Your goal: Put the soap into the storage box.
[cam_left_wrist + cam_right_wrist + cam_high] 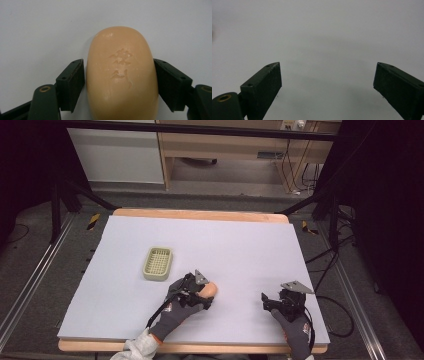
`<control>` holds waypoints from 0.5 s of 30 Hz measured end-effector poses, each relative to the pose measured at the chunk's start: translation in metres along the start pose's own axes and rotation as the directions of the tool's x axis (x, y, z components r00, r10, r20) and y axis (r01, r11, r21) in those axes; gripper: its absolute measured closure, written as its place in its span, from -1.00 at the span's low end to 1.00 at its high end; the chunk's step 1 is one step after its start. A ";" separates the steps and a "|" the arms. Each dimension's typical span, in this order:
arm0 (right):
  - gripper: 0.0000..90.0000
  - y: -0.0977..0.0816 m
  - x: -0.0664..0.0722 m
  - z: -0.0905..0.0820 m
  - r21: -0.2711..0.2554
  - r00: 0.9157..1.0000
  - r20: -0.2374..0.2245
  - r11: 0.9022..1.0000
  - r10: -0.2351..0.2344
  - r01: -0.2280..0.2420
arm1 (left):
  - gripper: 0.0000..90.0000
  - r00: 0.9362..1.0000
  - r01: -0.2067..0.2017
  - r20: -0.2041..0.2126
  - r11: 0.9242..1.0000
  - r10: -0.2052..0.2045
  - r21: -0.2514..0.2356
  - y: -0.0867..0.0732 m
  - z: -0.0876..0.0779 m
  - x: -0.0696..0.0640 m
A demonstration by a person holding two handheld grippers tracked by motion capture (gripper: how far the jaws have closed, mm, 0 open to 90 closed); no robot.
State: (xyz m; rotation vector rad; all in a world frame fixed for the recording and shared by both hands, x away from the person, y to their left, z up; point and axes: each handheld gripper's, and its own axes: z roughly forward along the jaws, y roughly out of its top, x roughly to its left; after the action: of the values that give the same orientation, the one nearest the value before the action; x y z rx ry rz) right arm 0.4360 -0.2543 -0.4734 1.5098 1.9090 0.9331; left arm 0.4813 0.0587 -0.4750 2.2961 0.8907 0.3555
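Left of the soap (pixel 209 289), 1 basket (pixel 158 263) sits apart.

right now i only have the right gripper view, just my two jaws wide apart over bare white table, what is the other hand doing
Observer: The left gripper has its jaws on either side of a peach-coloured bar of soap, and they look to be touching its sides.
Operator: is the soap lying flat or lifted
Observer: In the high view the bar lies on the white table cover, near the front.
Operator: anywhere to put it
Observer: A pale green soap dish with a slotted floor sits on the cover, behind and to the left of the bar, with nothing in it.
Operator: and my gripper
Observer: The right gripper sits near the cover's front right, apart from the soap.
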 end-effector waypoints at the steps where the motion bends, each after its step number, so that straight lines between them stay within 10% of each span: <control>1: -0.81 0.000 0.000 0.000 0.000 1.000 0.000 1.000 0.000 0.000 | -0.39 1.000 0.000 0.002 1.000 0.000 0.000 0.000 0.000 0.000; 15: -0.82 0.000 0.001 0.001 0.005 1.000 0.003 1.000 -0.006 0.006 | -0.30 1.000 0.003 0.003 1.000 -0.003 -0.002 0.000 -0.001 -0.001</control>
State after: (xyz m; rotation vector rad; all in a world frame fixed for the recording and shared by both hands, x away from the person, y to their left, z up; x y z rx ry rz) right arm 0.4366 -0.2536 -0.4737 1.5067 1.9141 0.9236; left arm 0.4799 0.0587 -0.4742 2.2926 0.8923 0.3517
